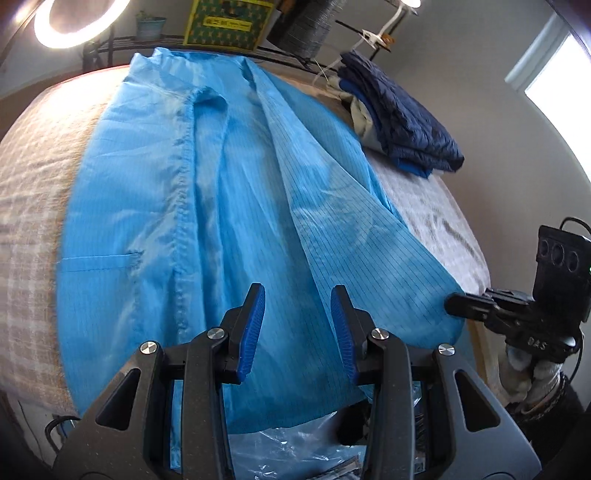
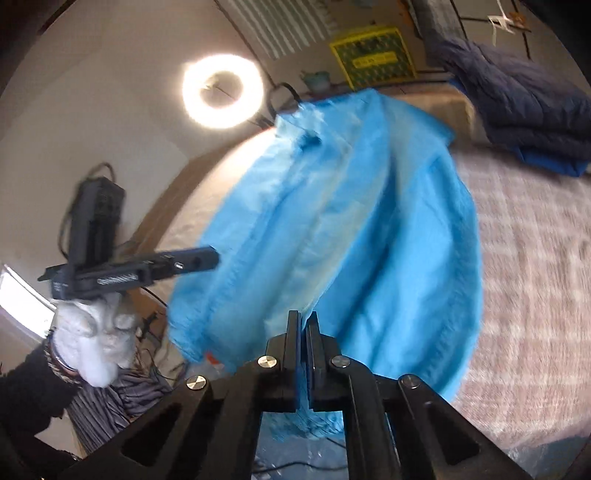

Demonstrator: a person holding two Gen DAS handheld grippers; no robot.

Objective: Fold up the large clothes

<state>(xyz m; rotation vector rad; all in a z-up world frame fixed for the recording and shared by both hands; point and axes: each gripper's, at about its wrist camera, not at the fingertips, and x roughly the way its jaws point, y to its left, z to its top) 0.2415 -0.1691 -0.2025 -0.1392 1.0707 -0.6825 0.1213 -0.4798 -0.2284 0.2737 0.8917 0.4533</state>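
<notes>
A large bright blue coat [image 1: 229, 206] lies lengthwise on the checked table cover [image 1: 29, 206], its right front panel folded over the middle. My left gripper [image 1: 297, 295] is open, hovering just above the coat's near hem with nothing between the blue pads. My right gripper [image 2: 303, 317] is shut on the coat's [image 2: 332, 229] near hem and lifts that edge. It shows from the side in the left wrist view [image 1: 458, 304], at the coat's right hem corner. The left gripper shows in the right wrist view [image 2: 210, 258], beside the coat's left edge.
A folded stack of dark navy and blue clothes [image 1: 402, 118] sits at the table's far right, also in the right wrist view [image 2: 524, 110]. A ring light [image 1: 74, 22], a green-yellow box [image 1: 229, 26] and a shelf stand behind the table. Clear plastic [image 1: 295, 454] lies below the near edge.
</notes>
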